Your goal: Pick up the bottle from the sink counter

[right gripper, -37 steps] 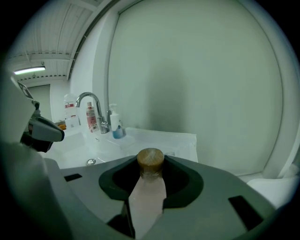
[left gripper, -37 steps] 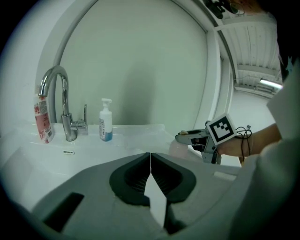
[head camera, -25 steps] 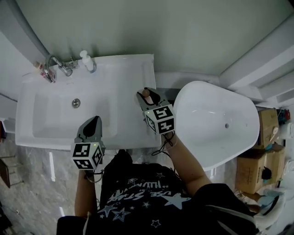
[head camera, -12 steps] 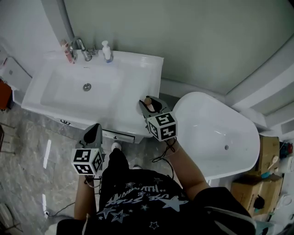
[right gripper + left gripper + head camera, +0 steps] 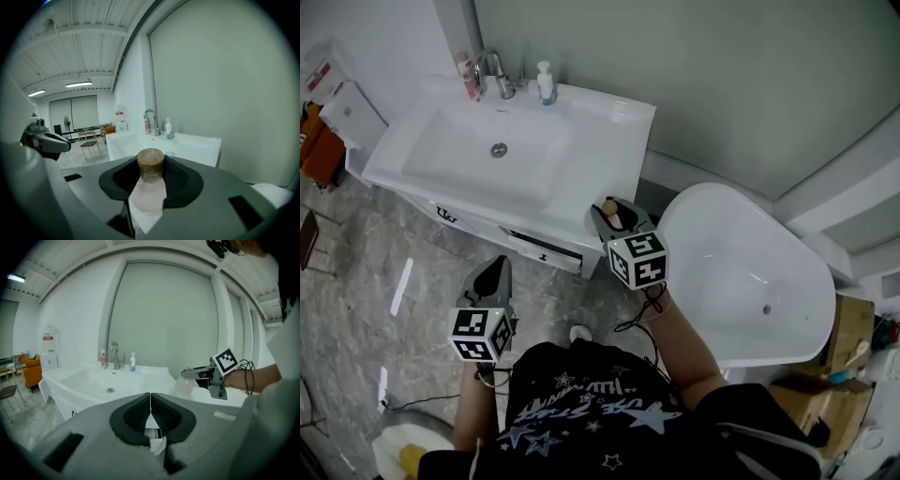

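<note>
Bottle [image 5: 149, 194], pale and translucent with a brown wooden cap [image 5: 150, 163], is clamped in the right gripper [image 5: 617, 216]. The dark pads [image 5: 183, 180] press on it from both sides just below the cap, and the cap points forward past the jaw tips. Held this way, the bottle is off the counter [image 5: 614, 141], in the air just past its front right corner, between the counter and the white tub [image 5: 741, 281].

The left gripper [image 5: 150, 408] has its jaws closed on each other with nothing between them. It hangs over the grey floor [image 5: 375, 281], in front of the counter's front edge and well apart from the right gripper.

Along the counter's back edge, near the left corner, stand a chrome faucet [image 5: 499, 75], a red tube [image 5: 470, 75] just left of it and a white pump bottle [image 5: 546, 82] just right of it. The basin [image 5: 459, 159] fills the left part of the counter, with a round drain [image 5: 499, 149] in the middle.
</note>
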A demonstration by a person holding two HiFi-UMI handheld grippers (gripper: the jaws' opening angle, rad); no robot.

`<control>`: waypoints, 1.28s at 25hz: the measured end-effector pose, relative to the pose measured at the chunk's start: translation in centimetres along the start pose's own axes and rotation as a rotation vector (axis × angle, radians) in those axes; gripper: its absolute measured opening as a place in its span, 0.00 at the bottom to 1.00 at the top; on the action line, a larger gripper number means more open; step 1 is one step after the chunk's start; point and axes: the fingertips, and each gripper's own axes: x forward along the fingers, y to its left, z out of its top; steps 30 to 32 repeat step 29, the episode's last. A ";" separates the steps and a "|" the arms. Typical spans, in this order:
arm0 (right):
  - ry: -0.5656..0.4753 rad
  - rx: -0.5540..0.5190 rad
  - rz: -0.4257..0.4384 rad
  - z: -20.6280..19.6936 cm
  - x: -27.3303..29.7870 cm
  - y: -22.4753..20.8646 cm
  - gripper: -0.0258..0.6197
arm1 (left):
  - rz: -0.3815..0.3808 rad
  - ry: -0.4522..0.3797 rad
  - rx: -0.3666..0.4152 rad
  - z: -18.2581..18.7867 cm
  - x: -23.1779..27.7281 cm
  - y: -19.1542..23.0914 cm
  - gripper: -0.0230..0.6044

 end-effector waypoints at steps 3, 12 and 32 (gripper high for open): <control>0.004 0.000 0.016 -0.4 -0.2 1.0 0.26 | 0.011 0.011 0.002 -0.9 -1.0 0.2 0.07; 0.024 -0.021 0.038 -1.7 -1.3 4.4 0.26 | 0.023 0.026 -0.046 -3.2 -4.8 -0.2 0.07; -0.011 -0.047 0.026 -3.8 -11.5 16.2 0.26 | 0.071 -0.029 -0.092 -9.7 -21.6 -0.2 0.07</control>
